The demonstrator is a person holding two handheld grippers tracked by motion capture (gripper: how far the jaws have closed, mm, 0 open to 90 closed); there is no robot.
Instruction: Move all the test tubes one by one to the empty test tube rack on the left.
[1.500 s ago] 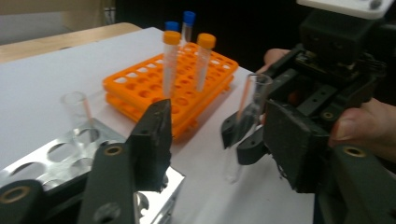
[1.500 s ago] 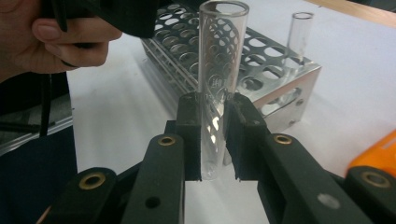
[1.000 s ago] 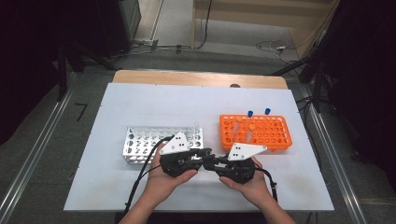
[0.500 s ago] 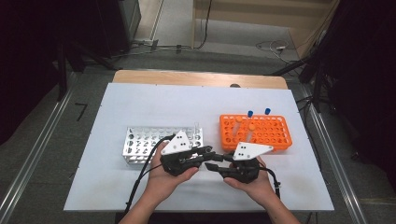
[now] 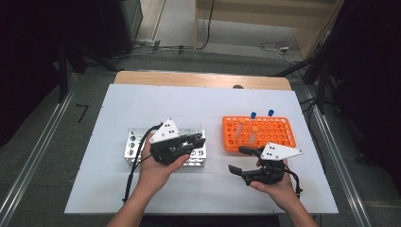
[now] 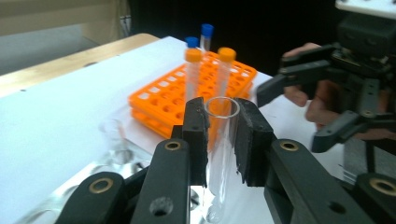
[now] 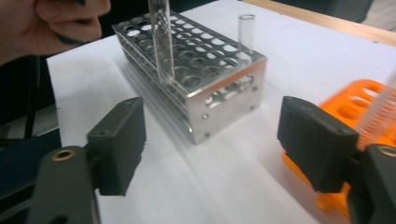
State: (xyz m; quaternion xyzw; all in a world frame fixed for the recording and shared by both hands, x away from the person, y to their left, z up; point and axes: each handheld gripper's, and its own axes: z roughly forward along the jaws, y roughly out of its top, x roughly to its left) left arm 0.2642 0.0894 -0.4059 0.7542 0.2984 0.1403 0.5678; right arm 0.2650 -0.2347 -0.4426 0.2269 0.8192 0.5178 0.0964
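Glass shows best in the left gripper view: a clear uncapped test tube [image 6: 221,140] stands upright, pinched between the pads of the left gripper [image 6: 222,140], with orange-capped tubes [image 6: 193,70] in the orange rack [image 6: 159,100] behind it. The high view sets that gripper [image 5: 196,140] over the metal rack [image 5: 130,151], the left hand [image 5: 158,163] under it. The right gripper view shows the tube's lower end [image 7: 161,42] hanging above the rack's holes [image 7: 224,84], another clear tube [image 7: 246,30] standing at the far corner. The right gripper [image 5: 240,160], held low beside the orange rack [image 5: 283,137] and pointing toward the left one, has just been opening; its jaws stand spread with nothing between.
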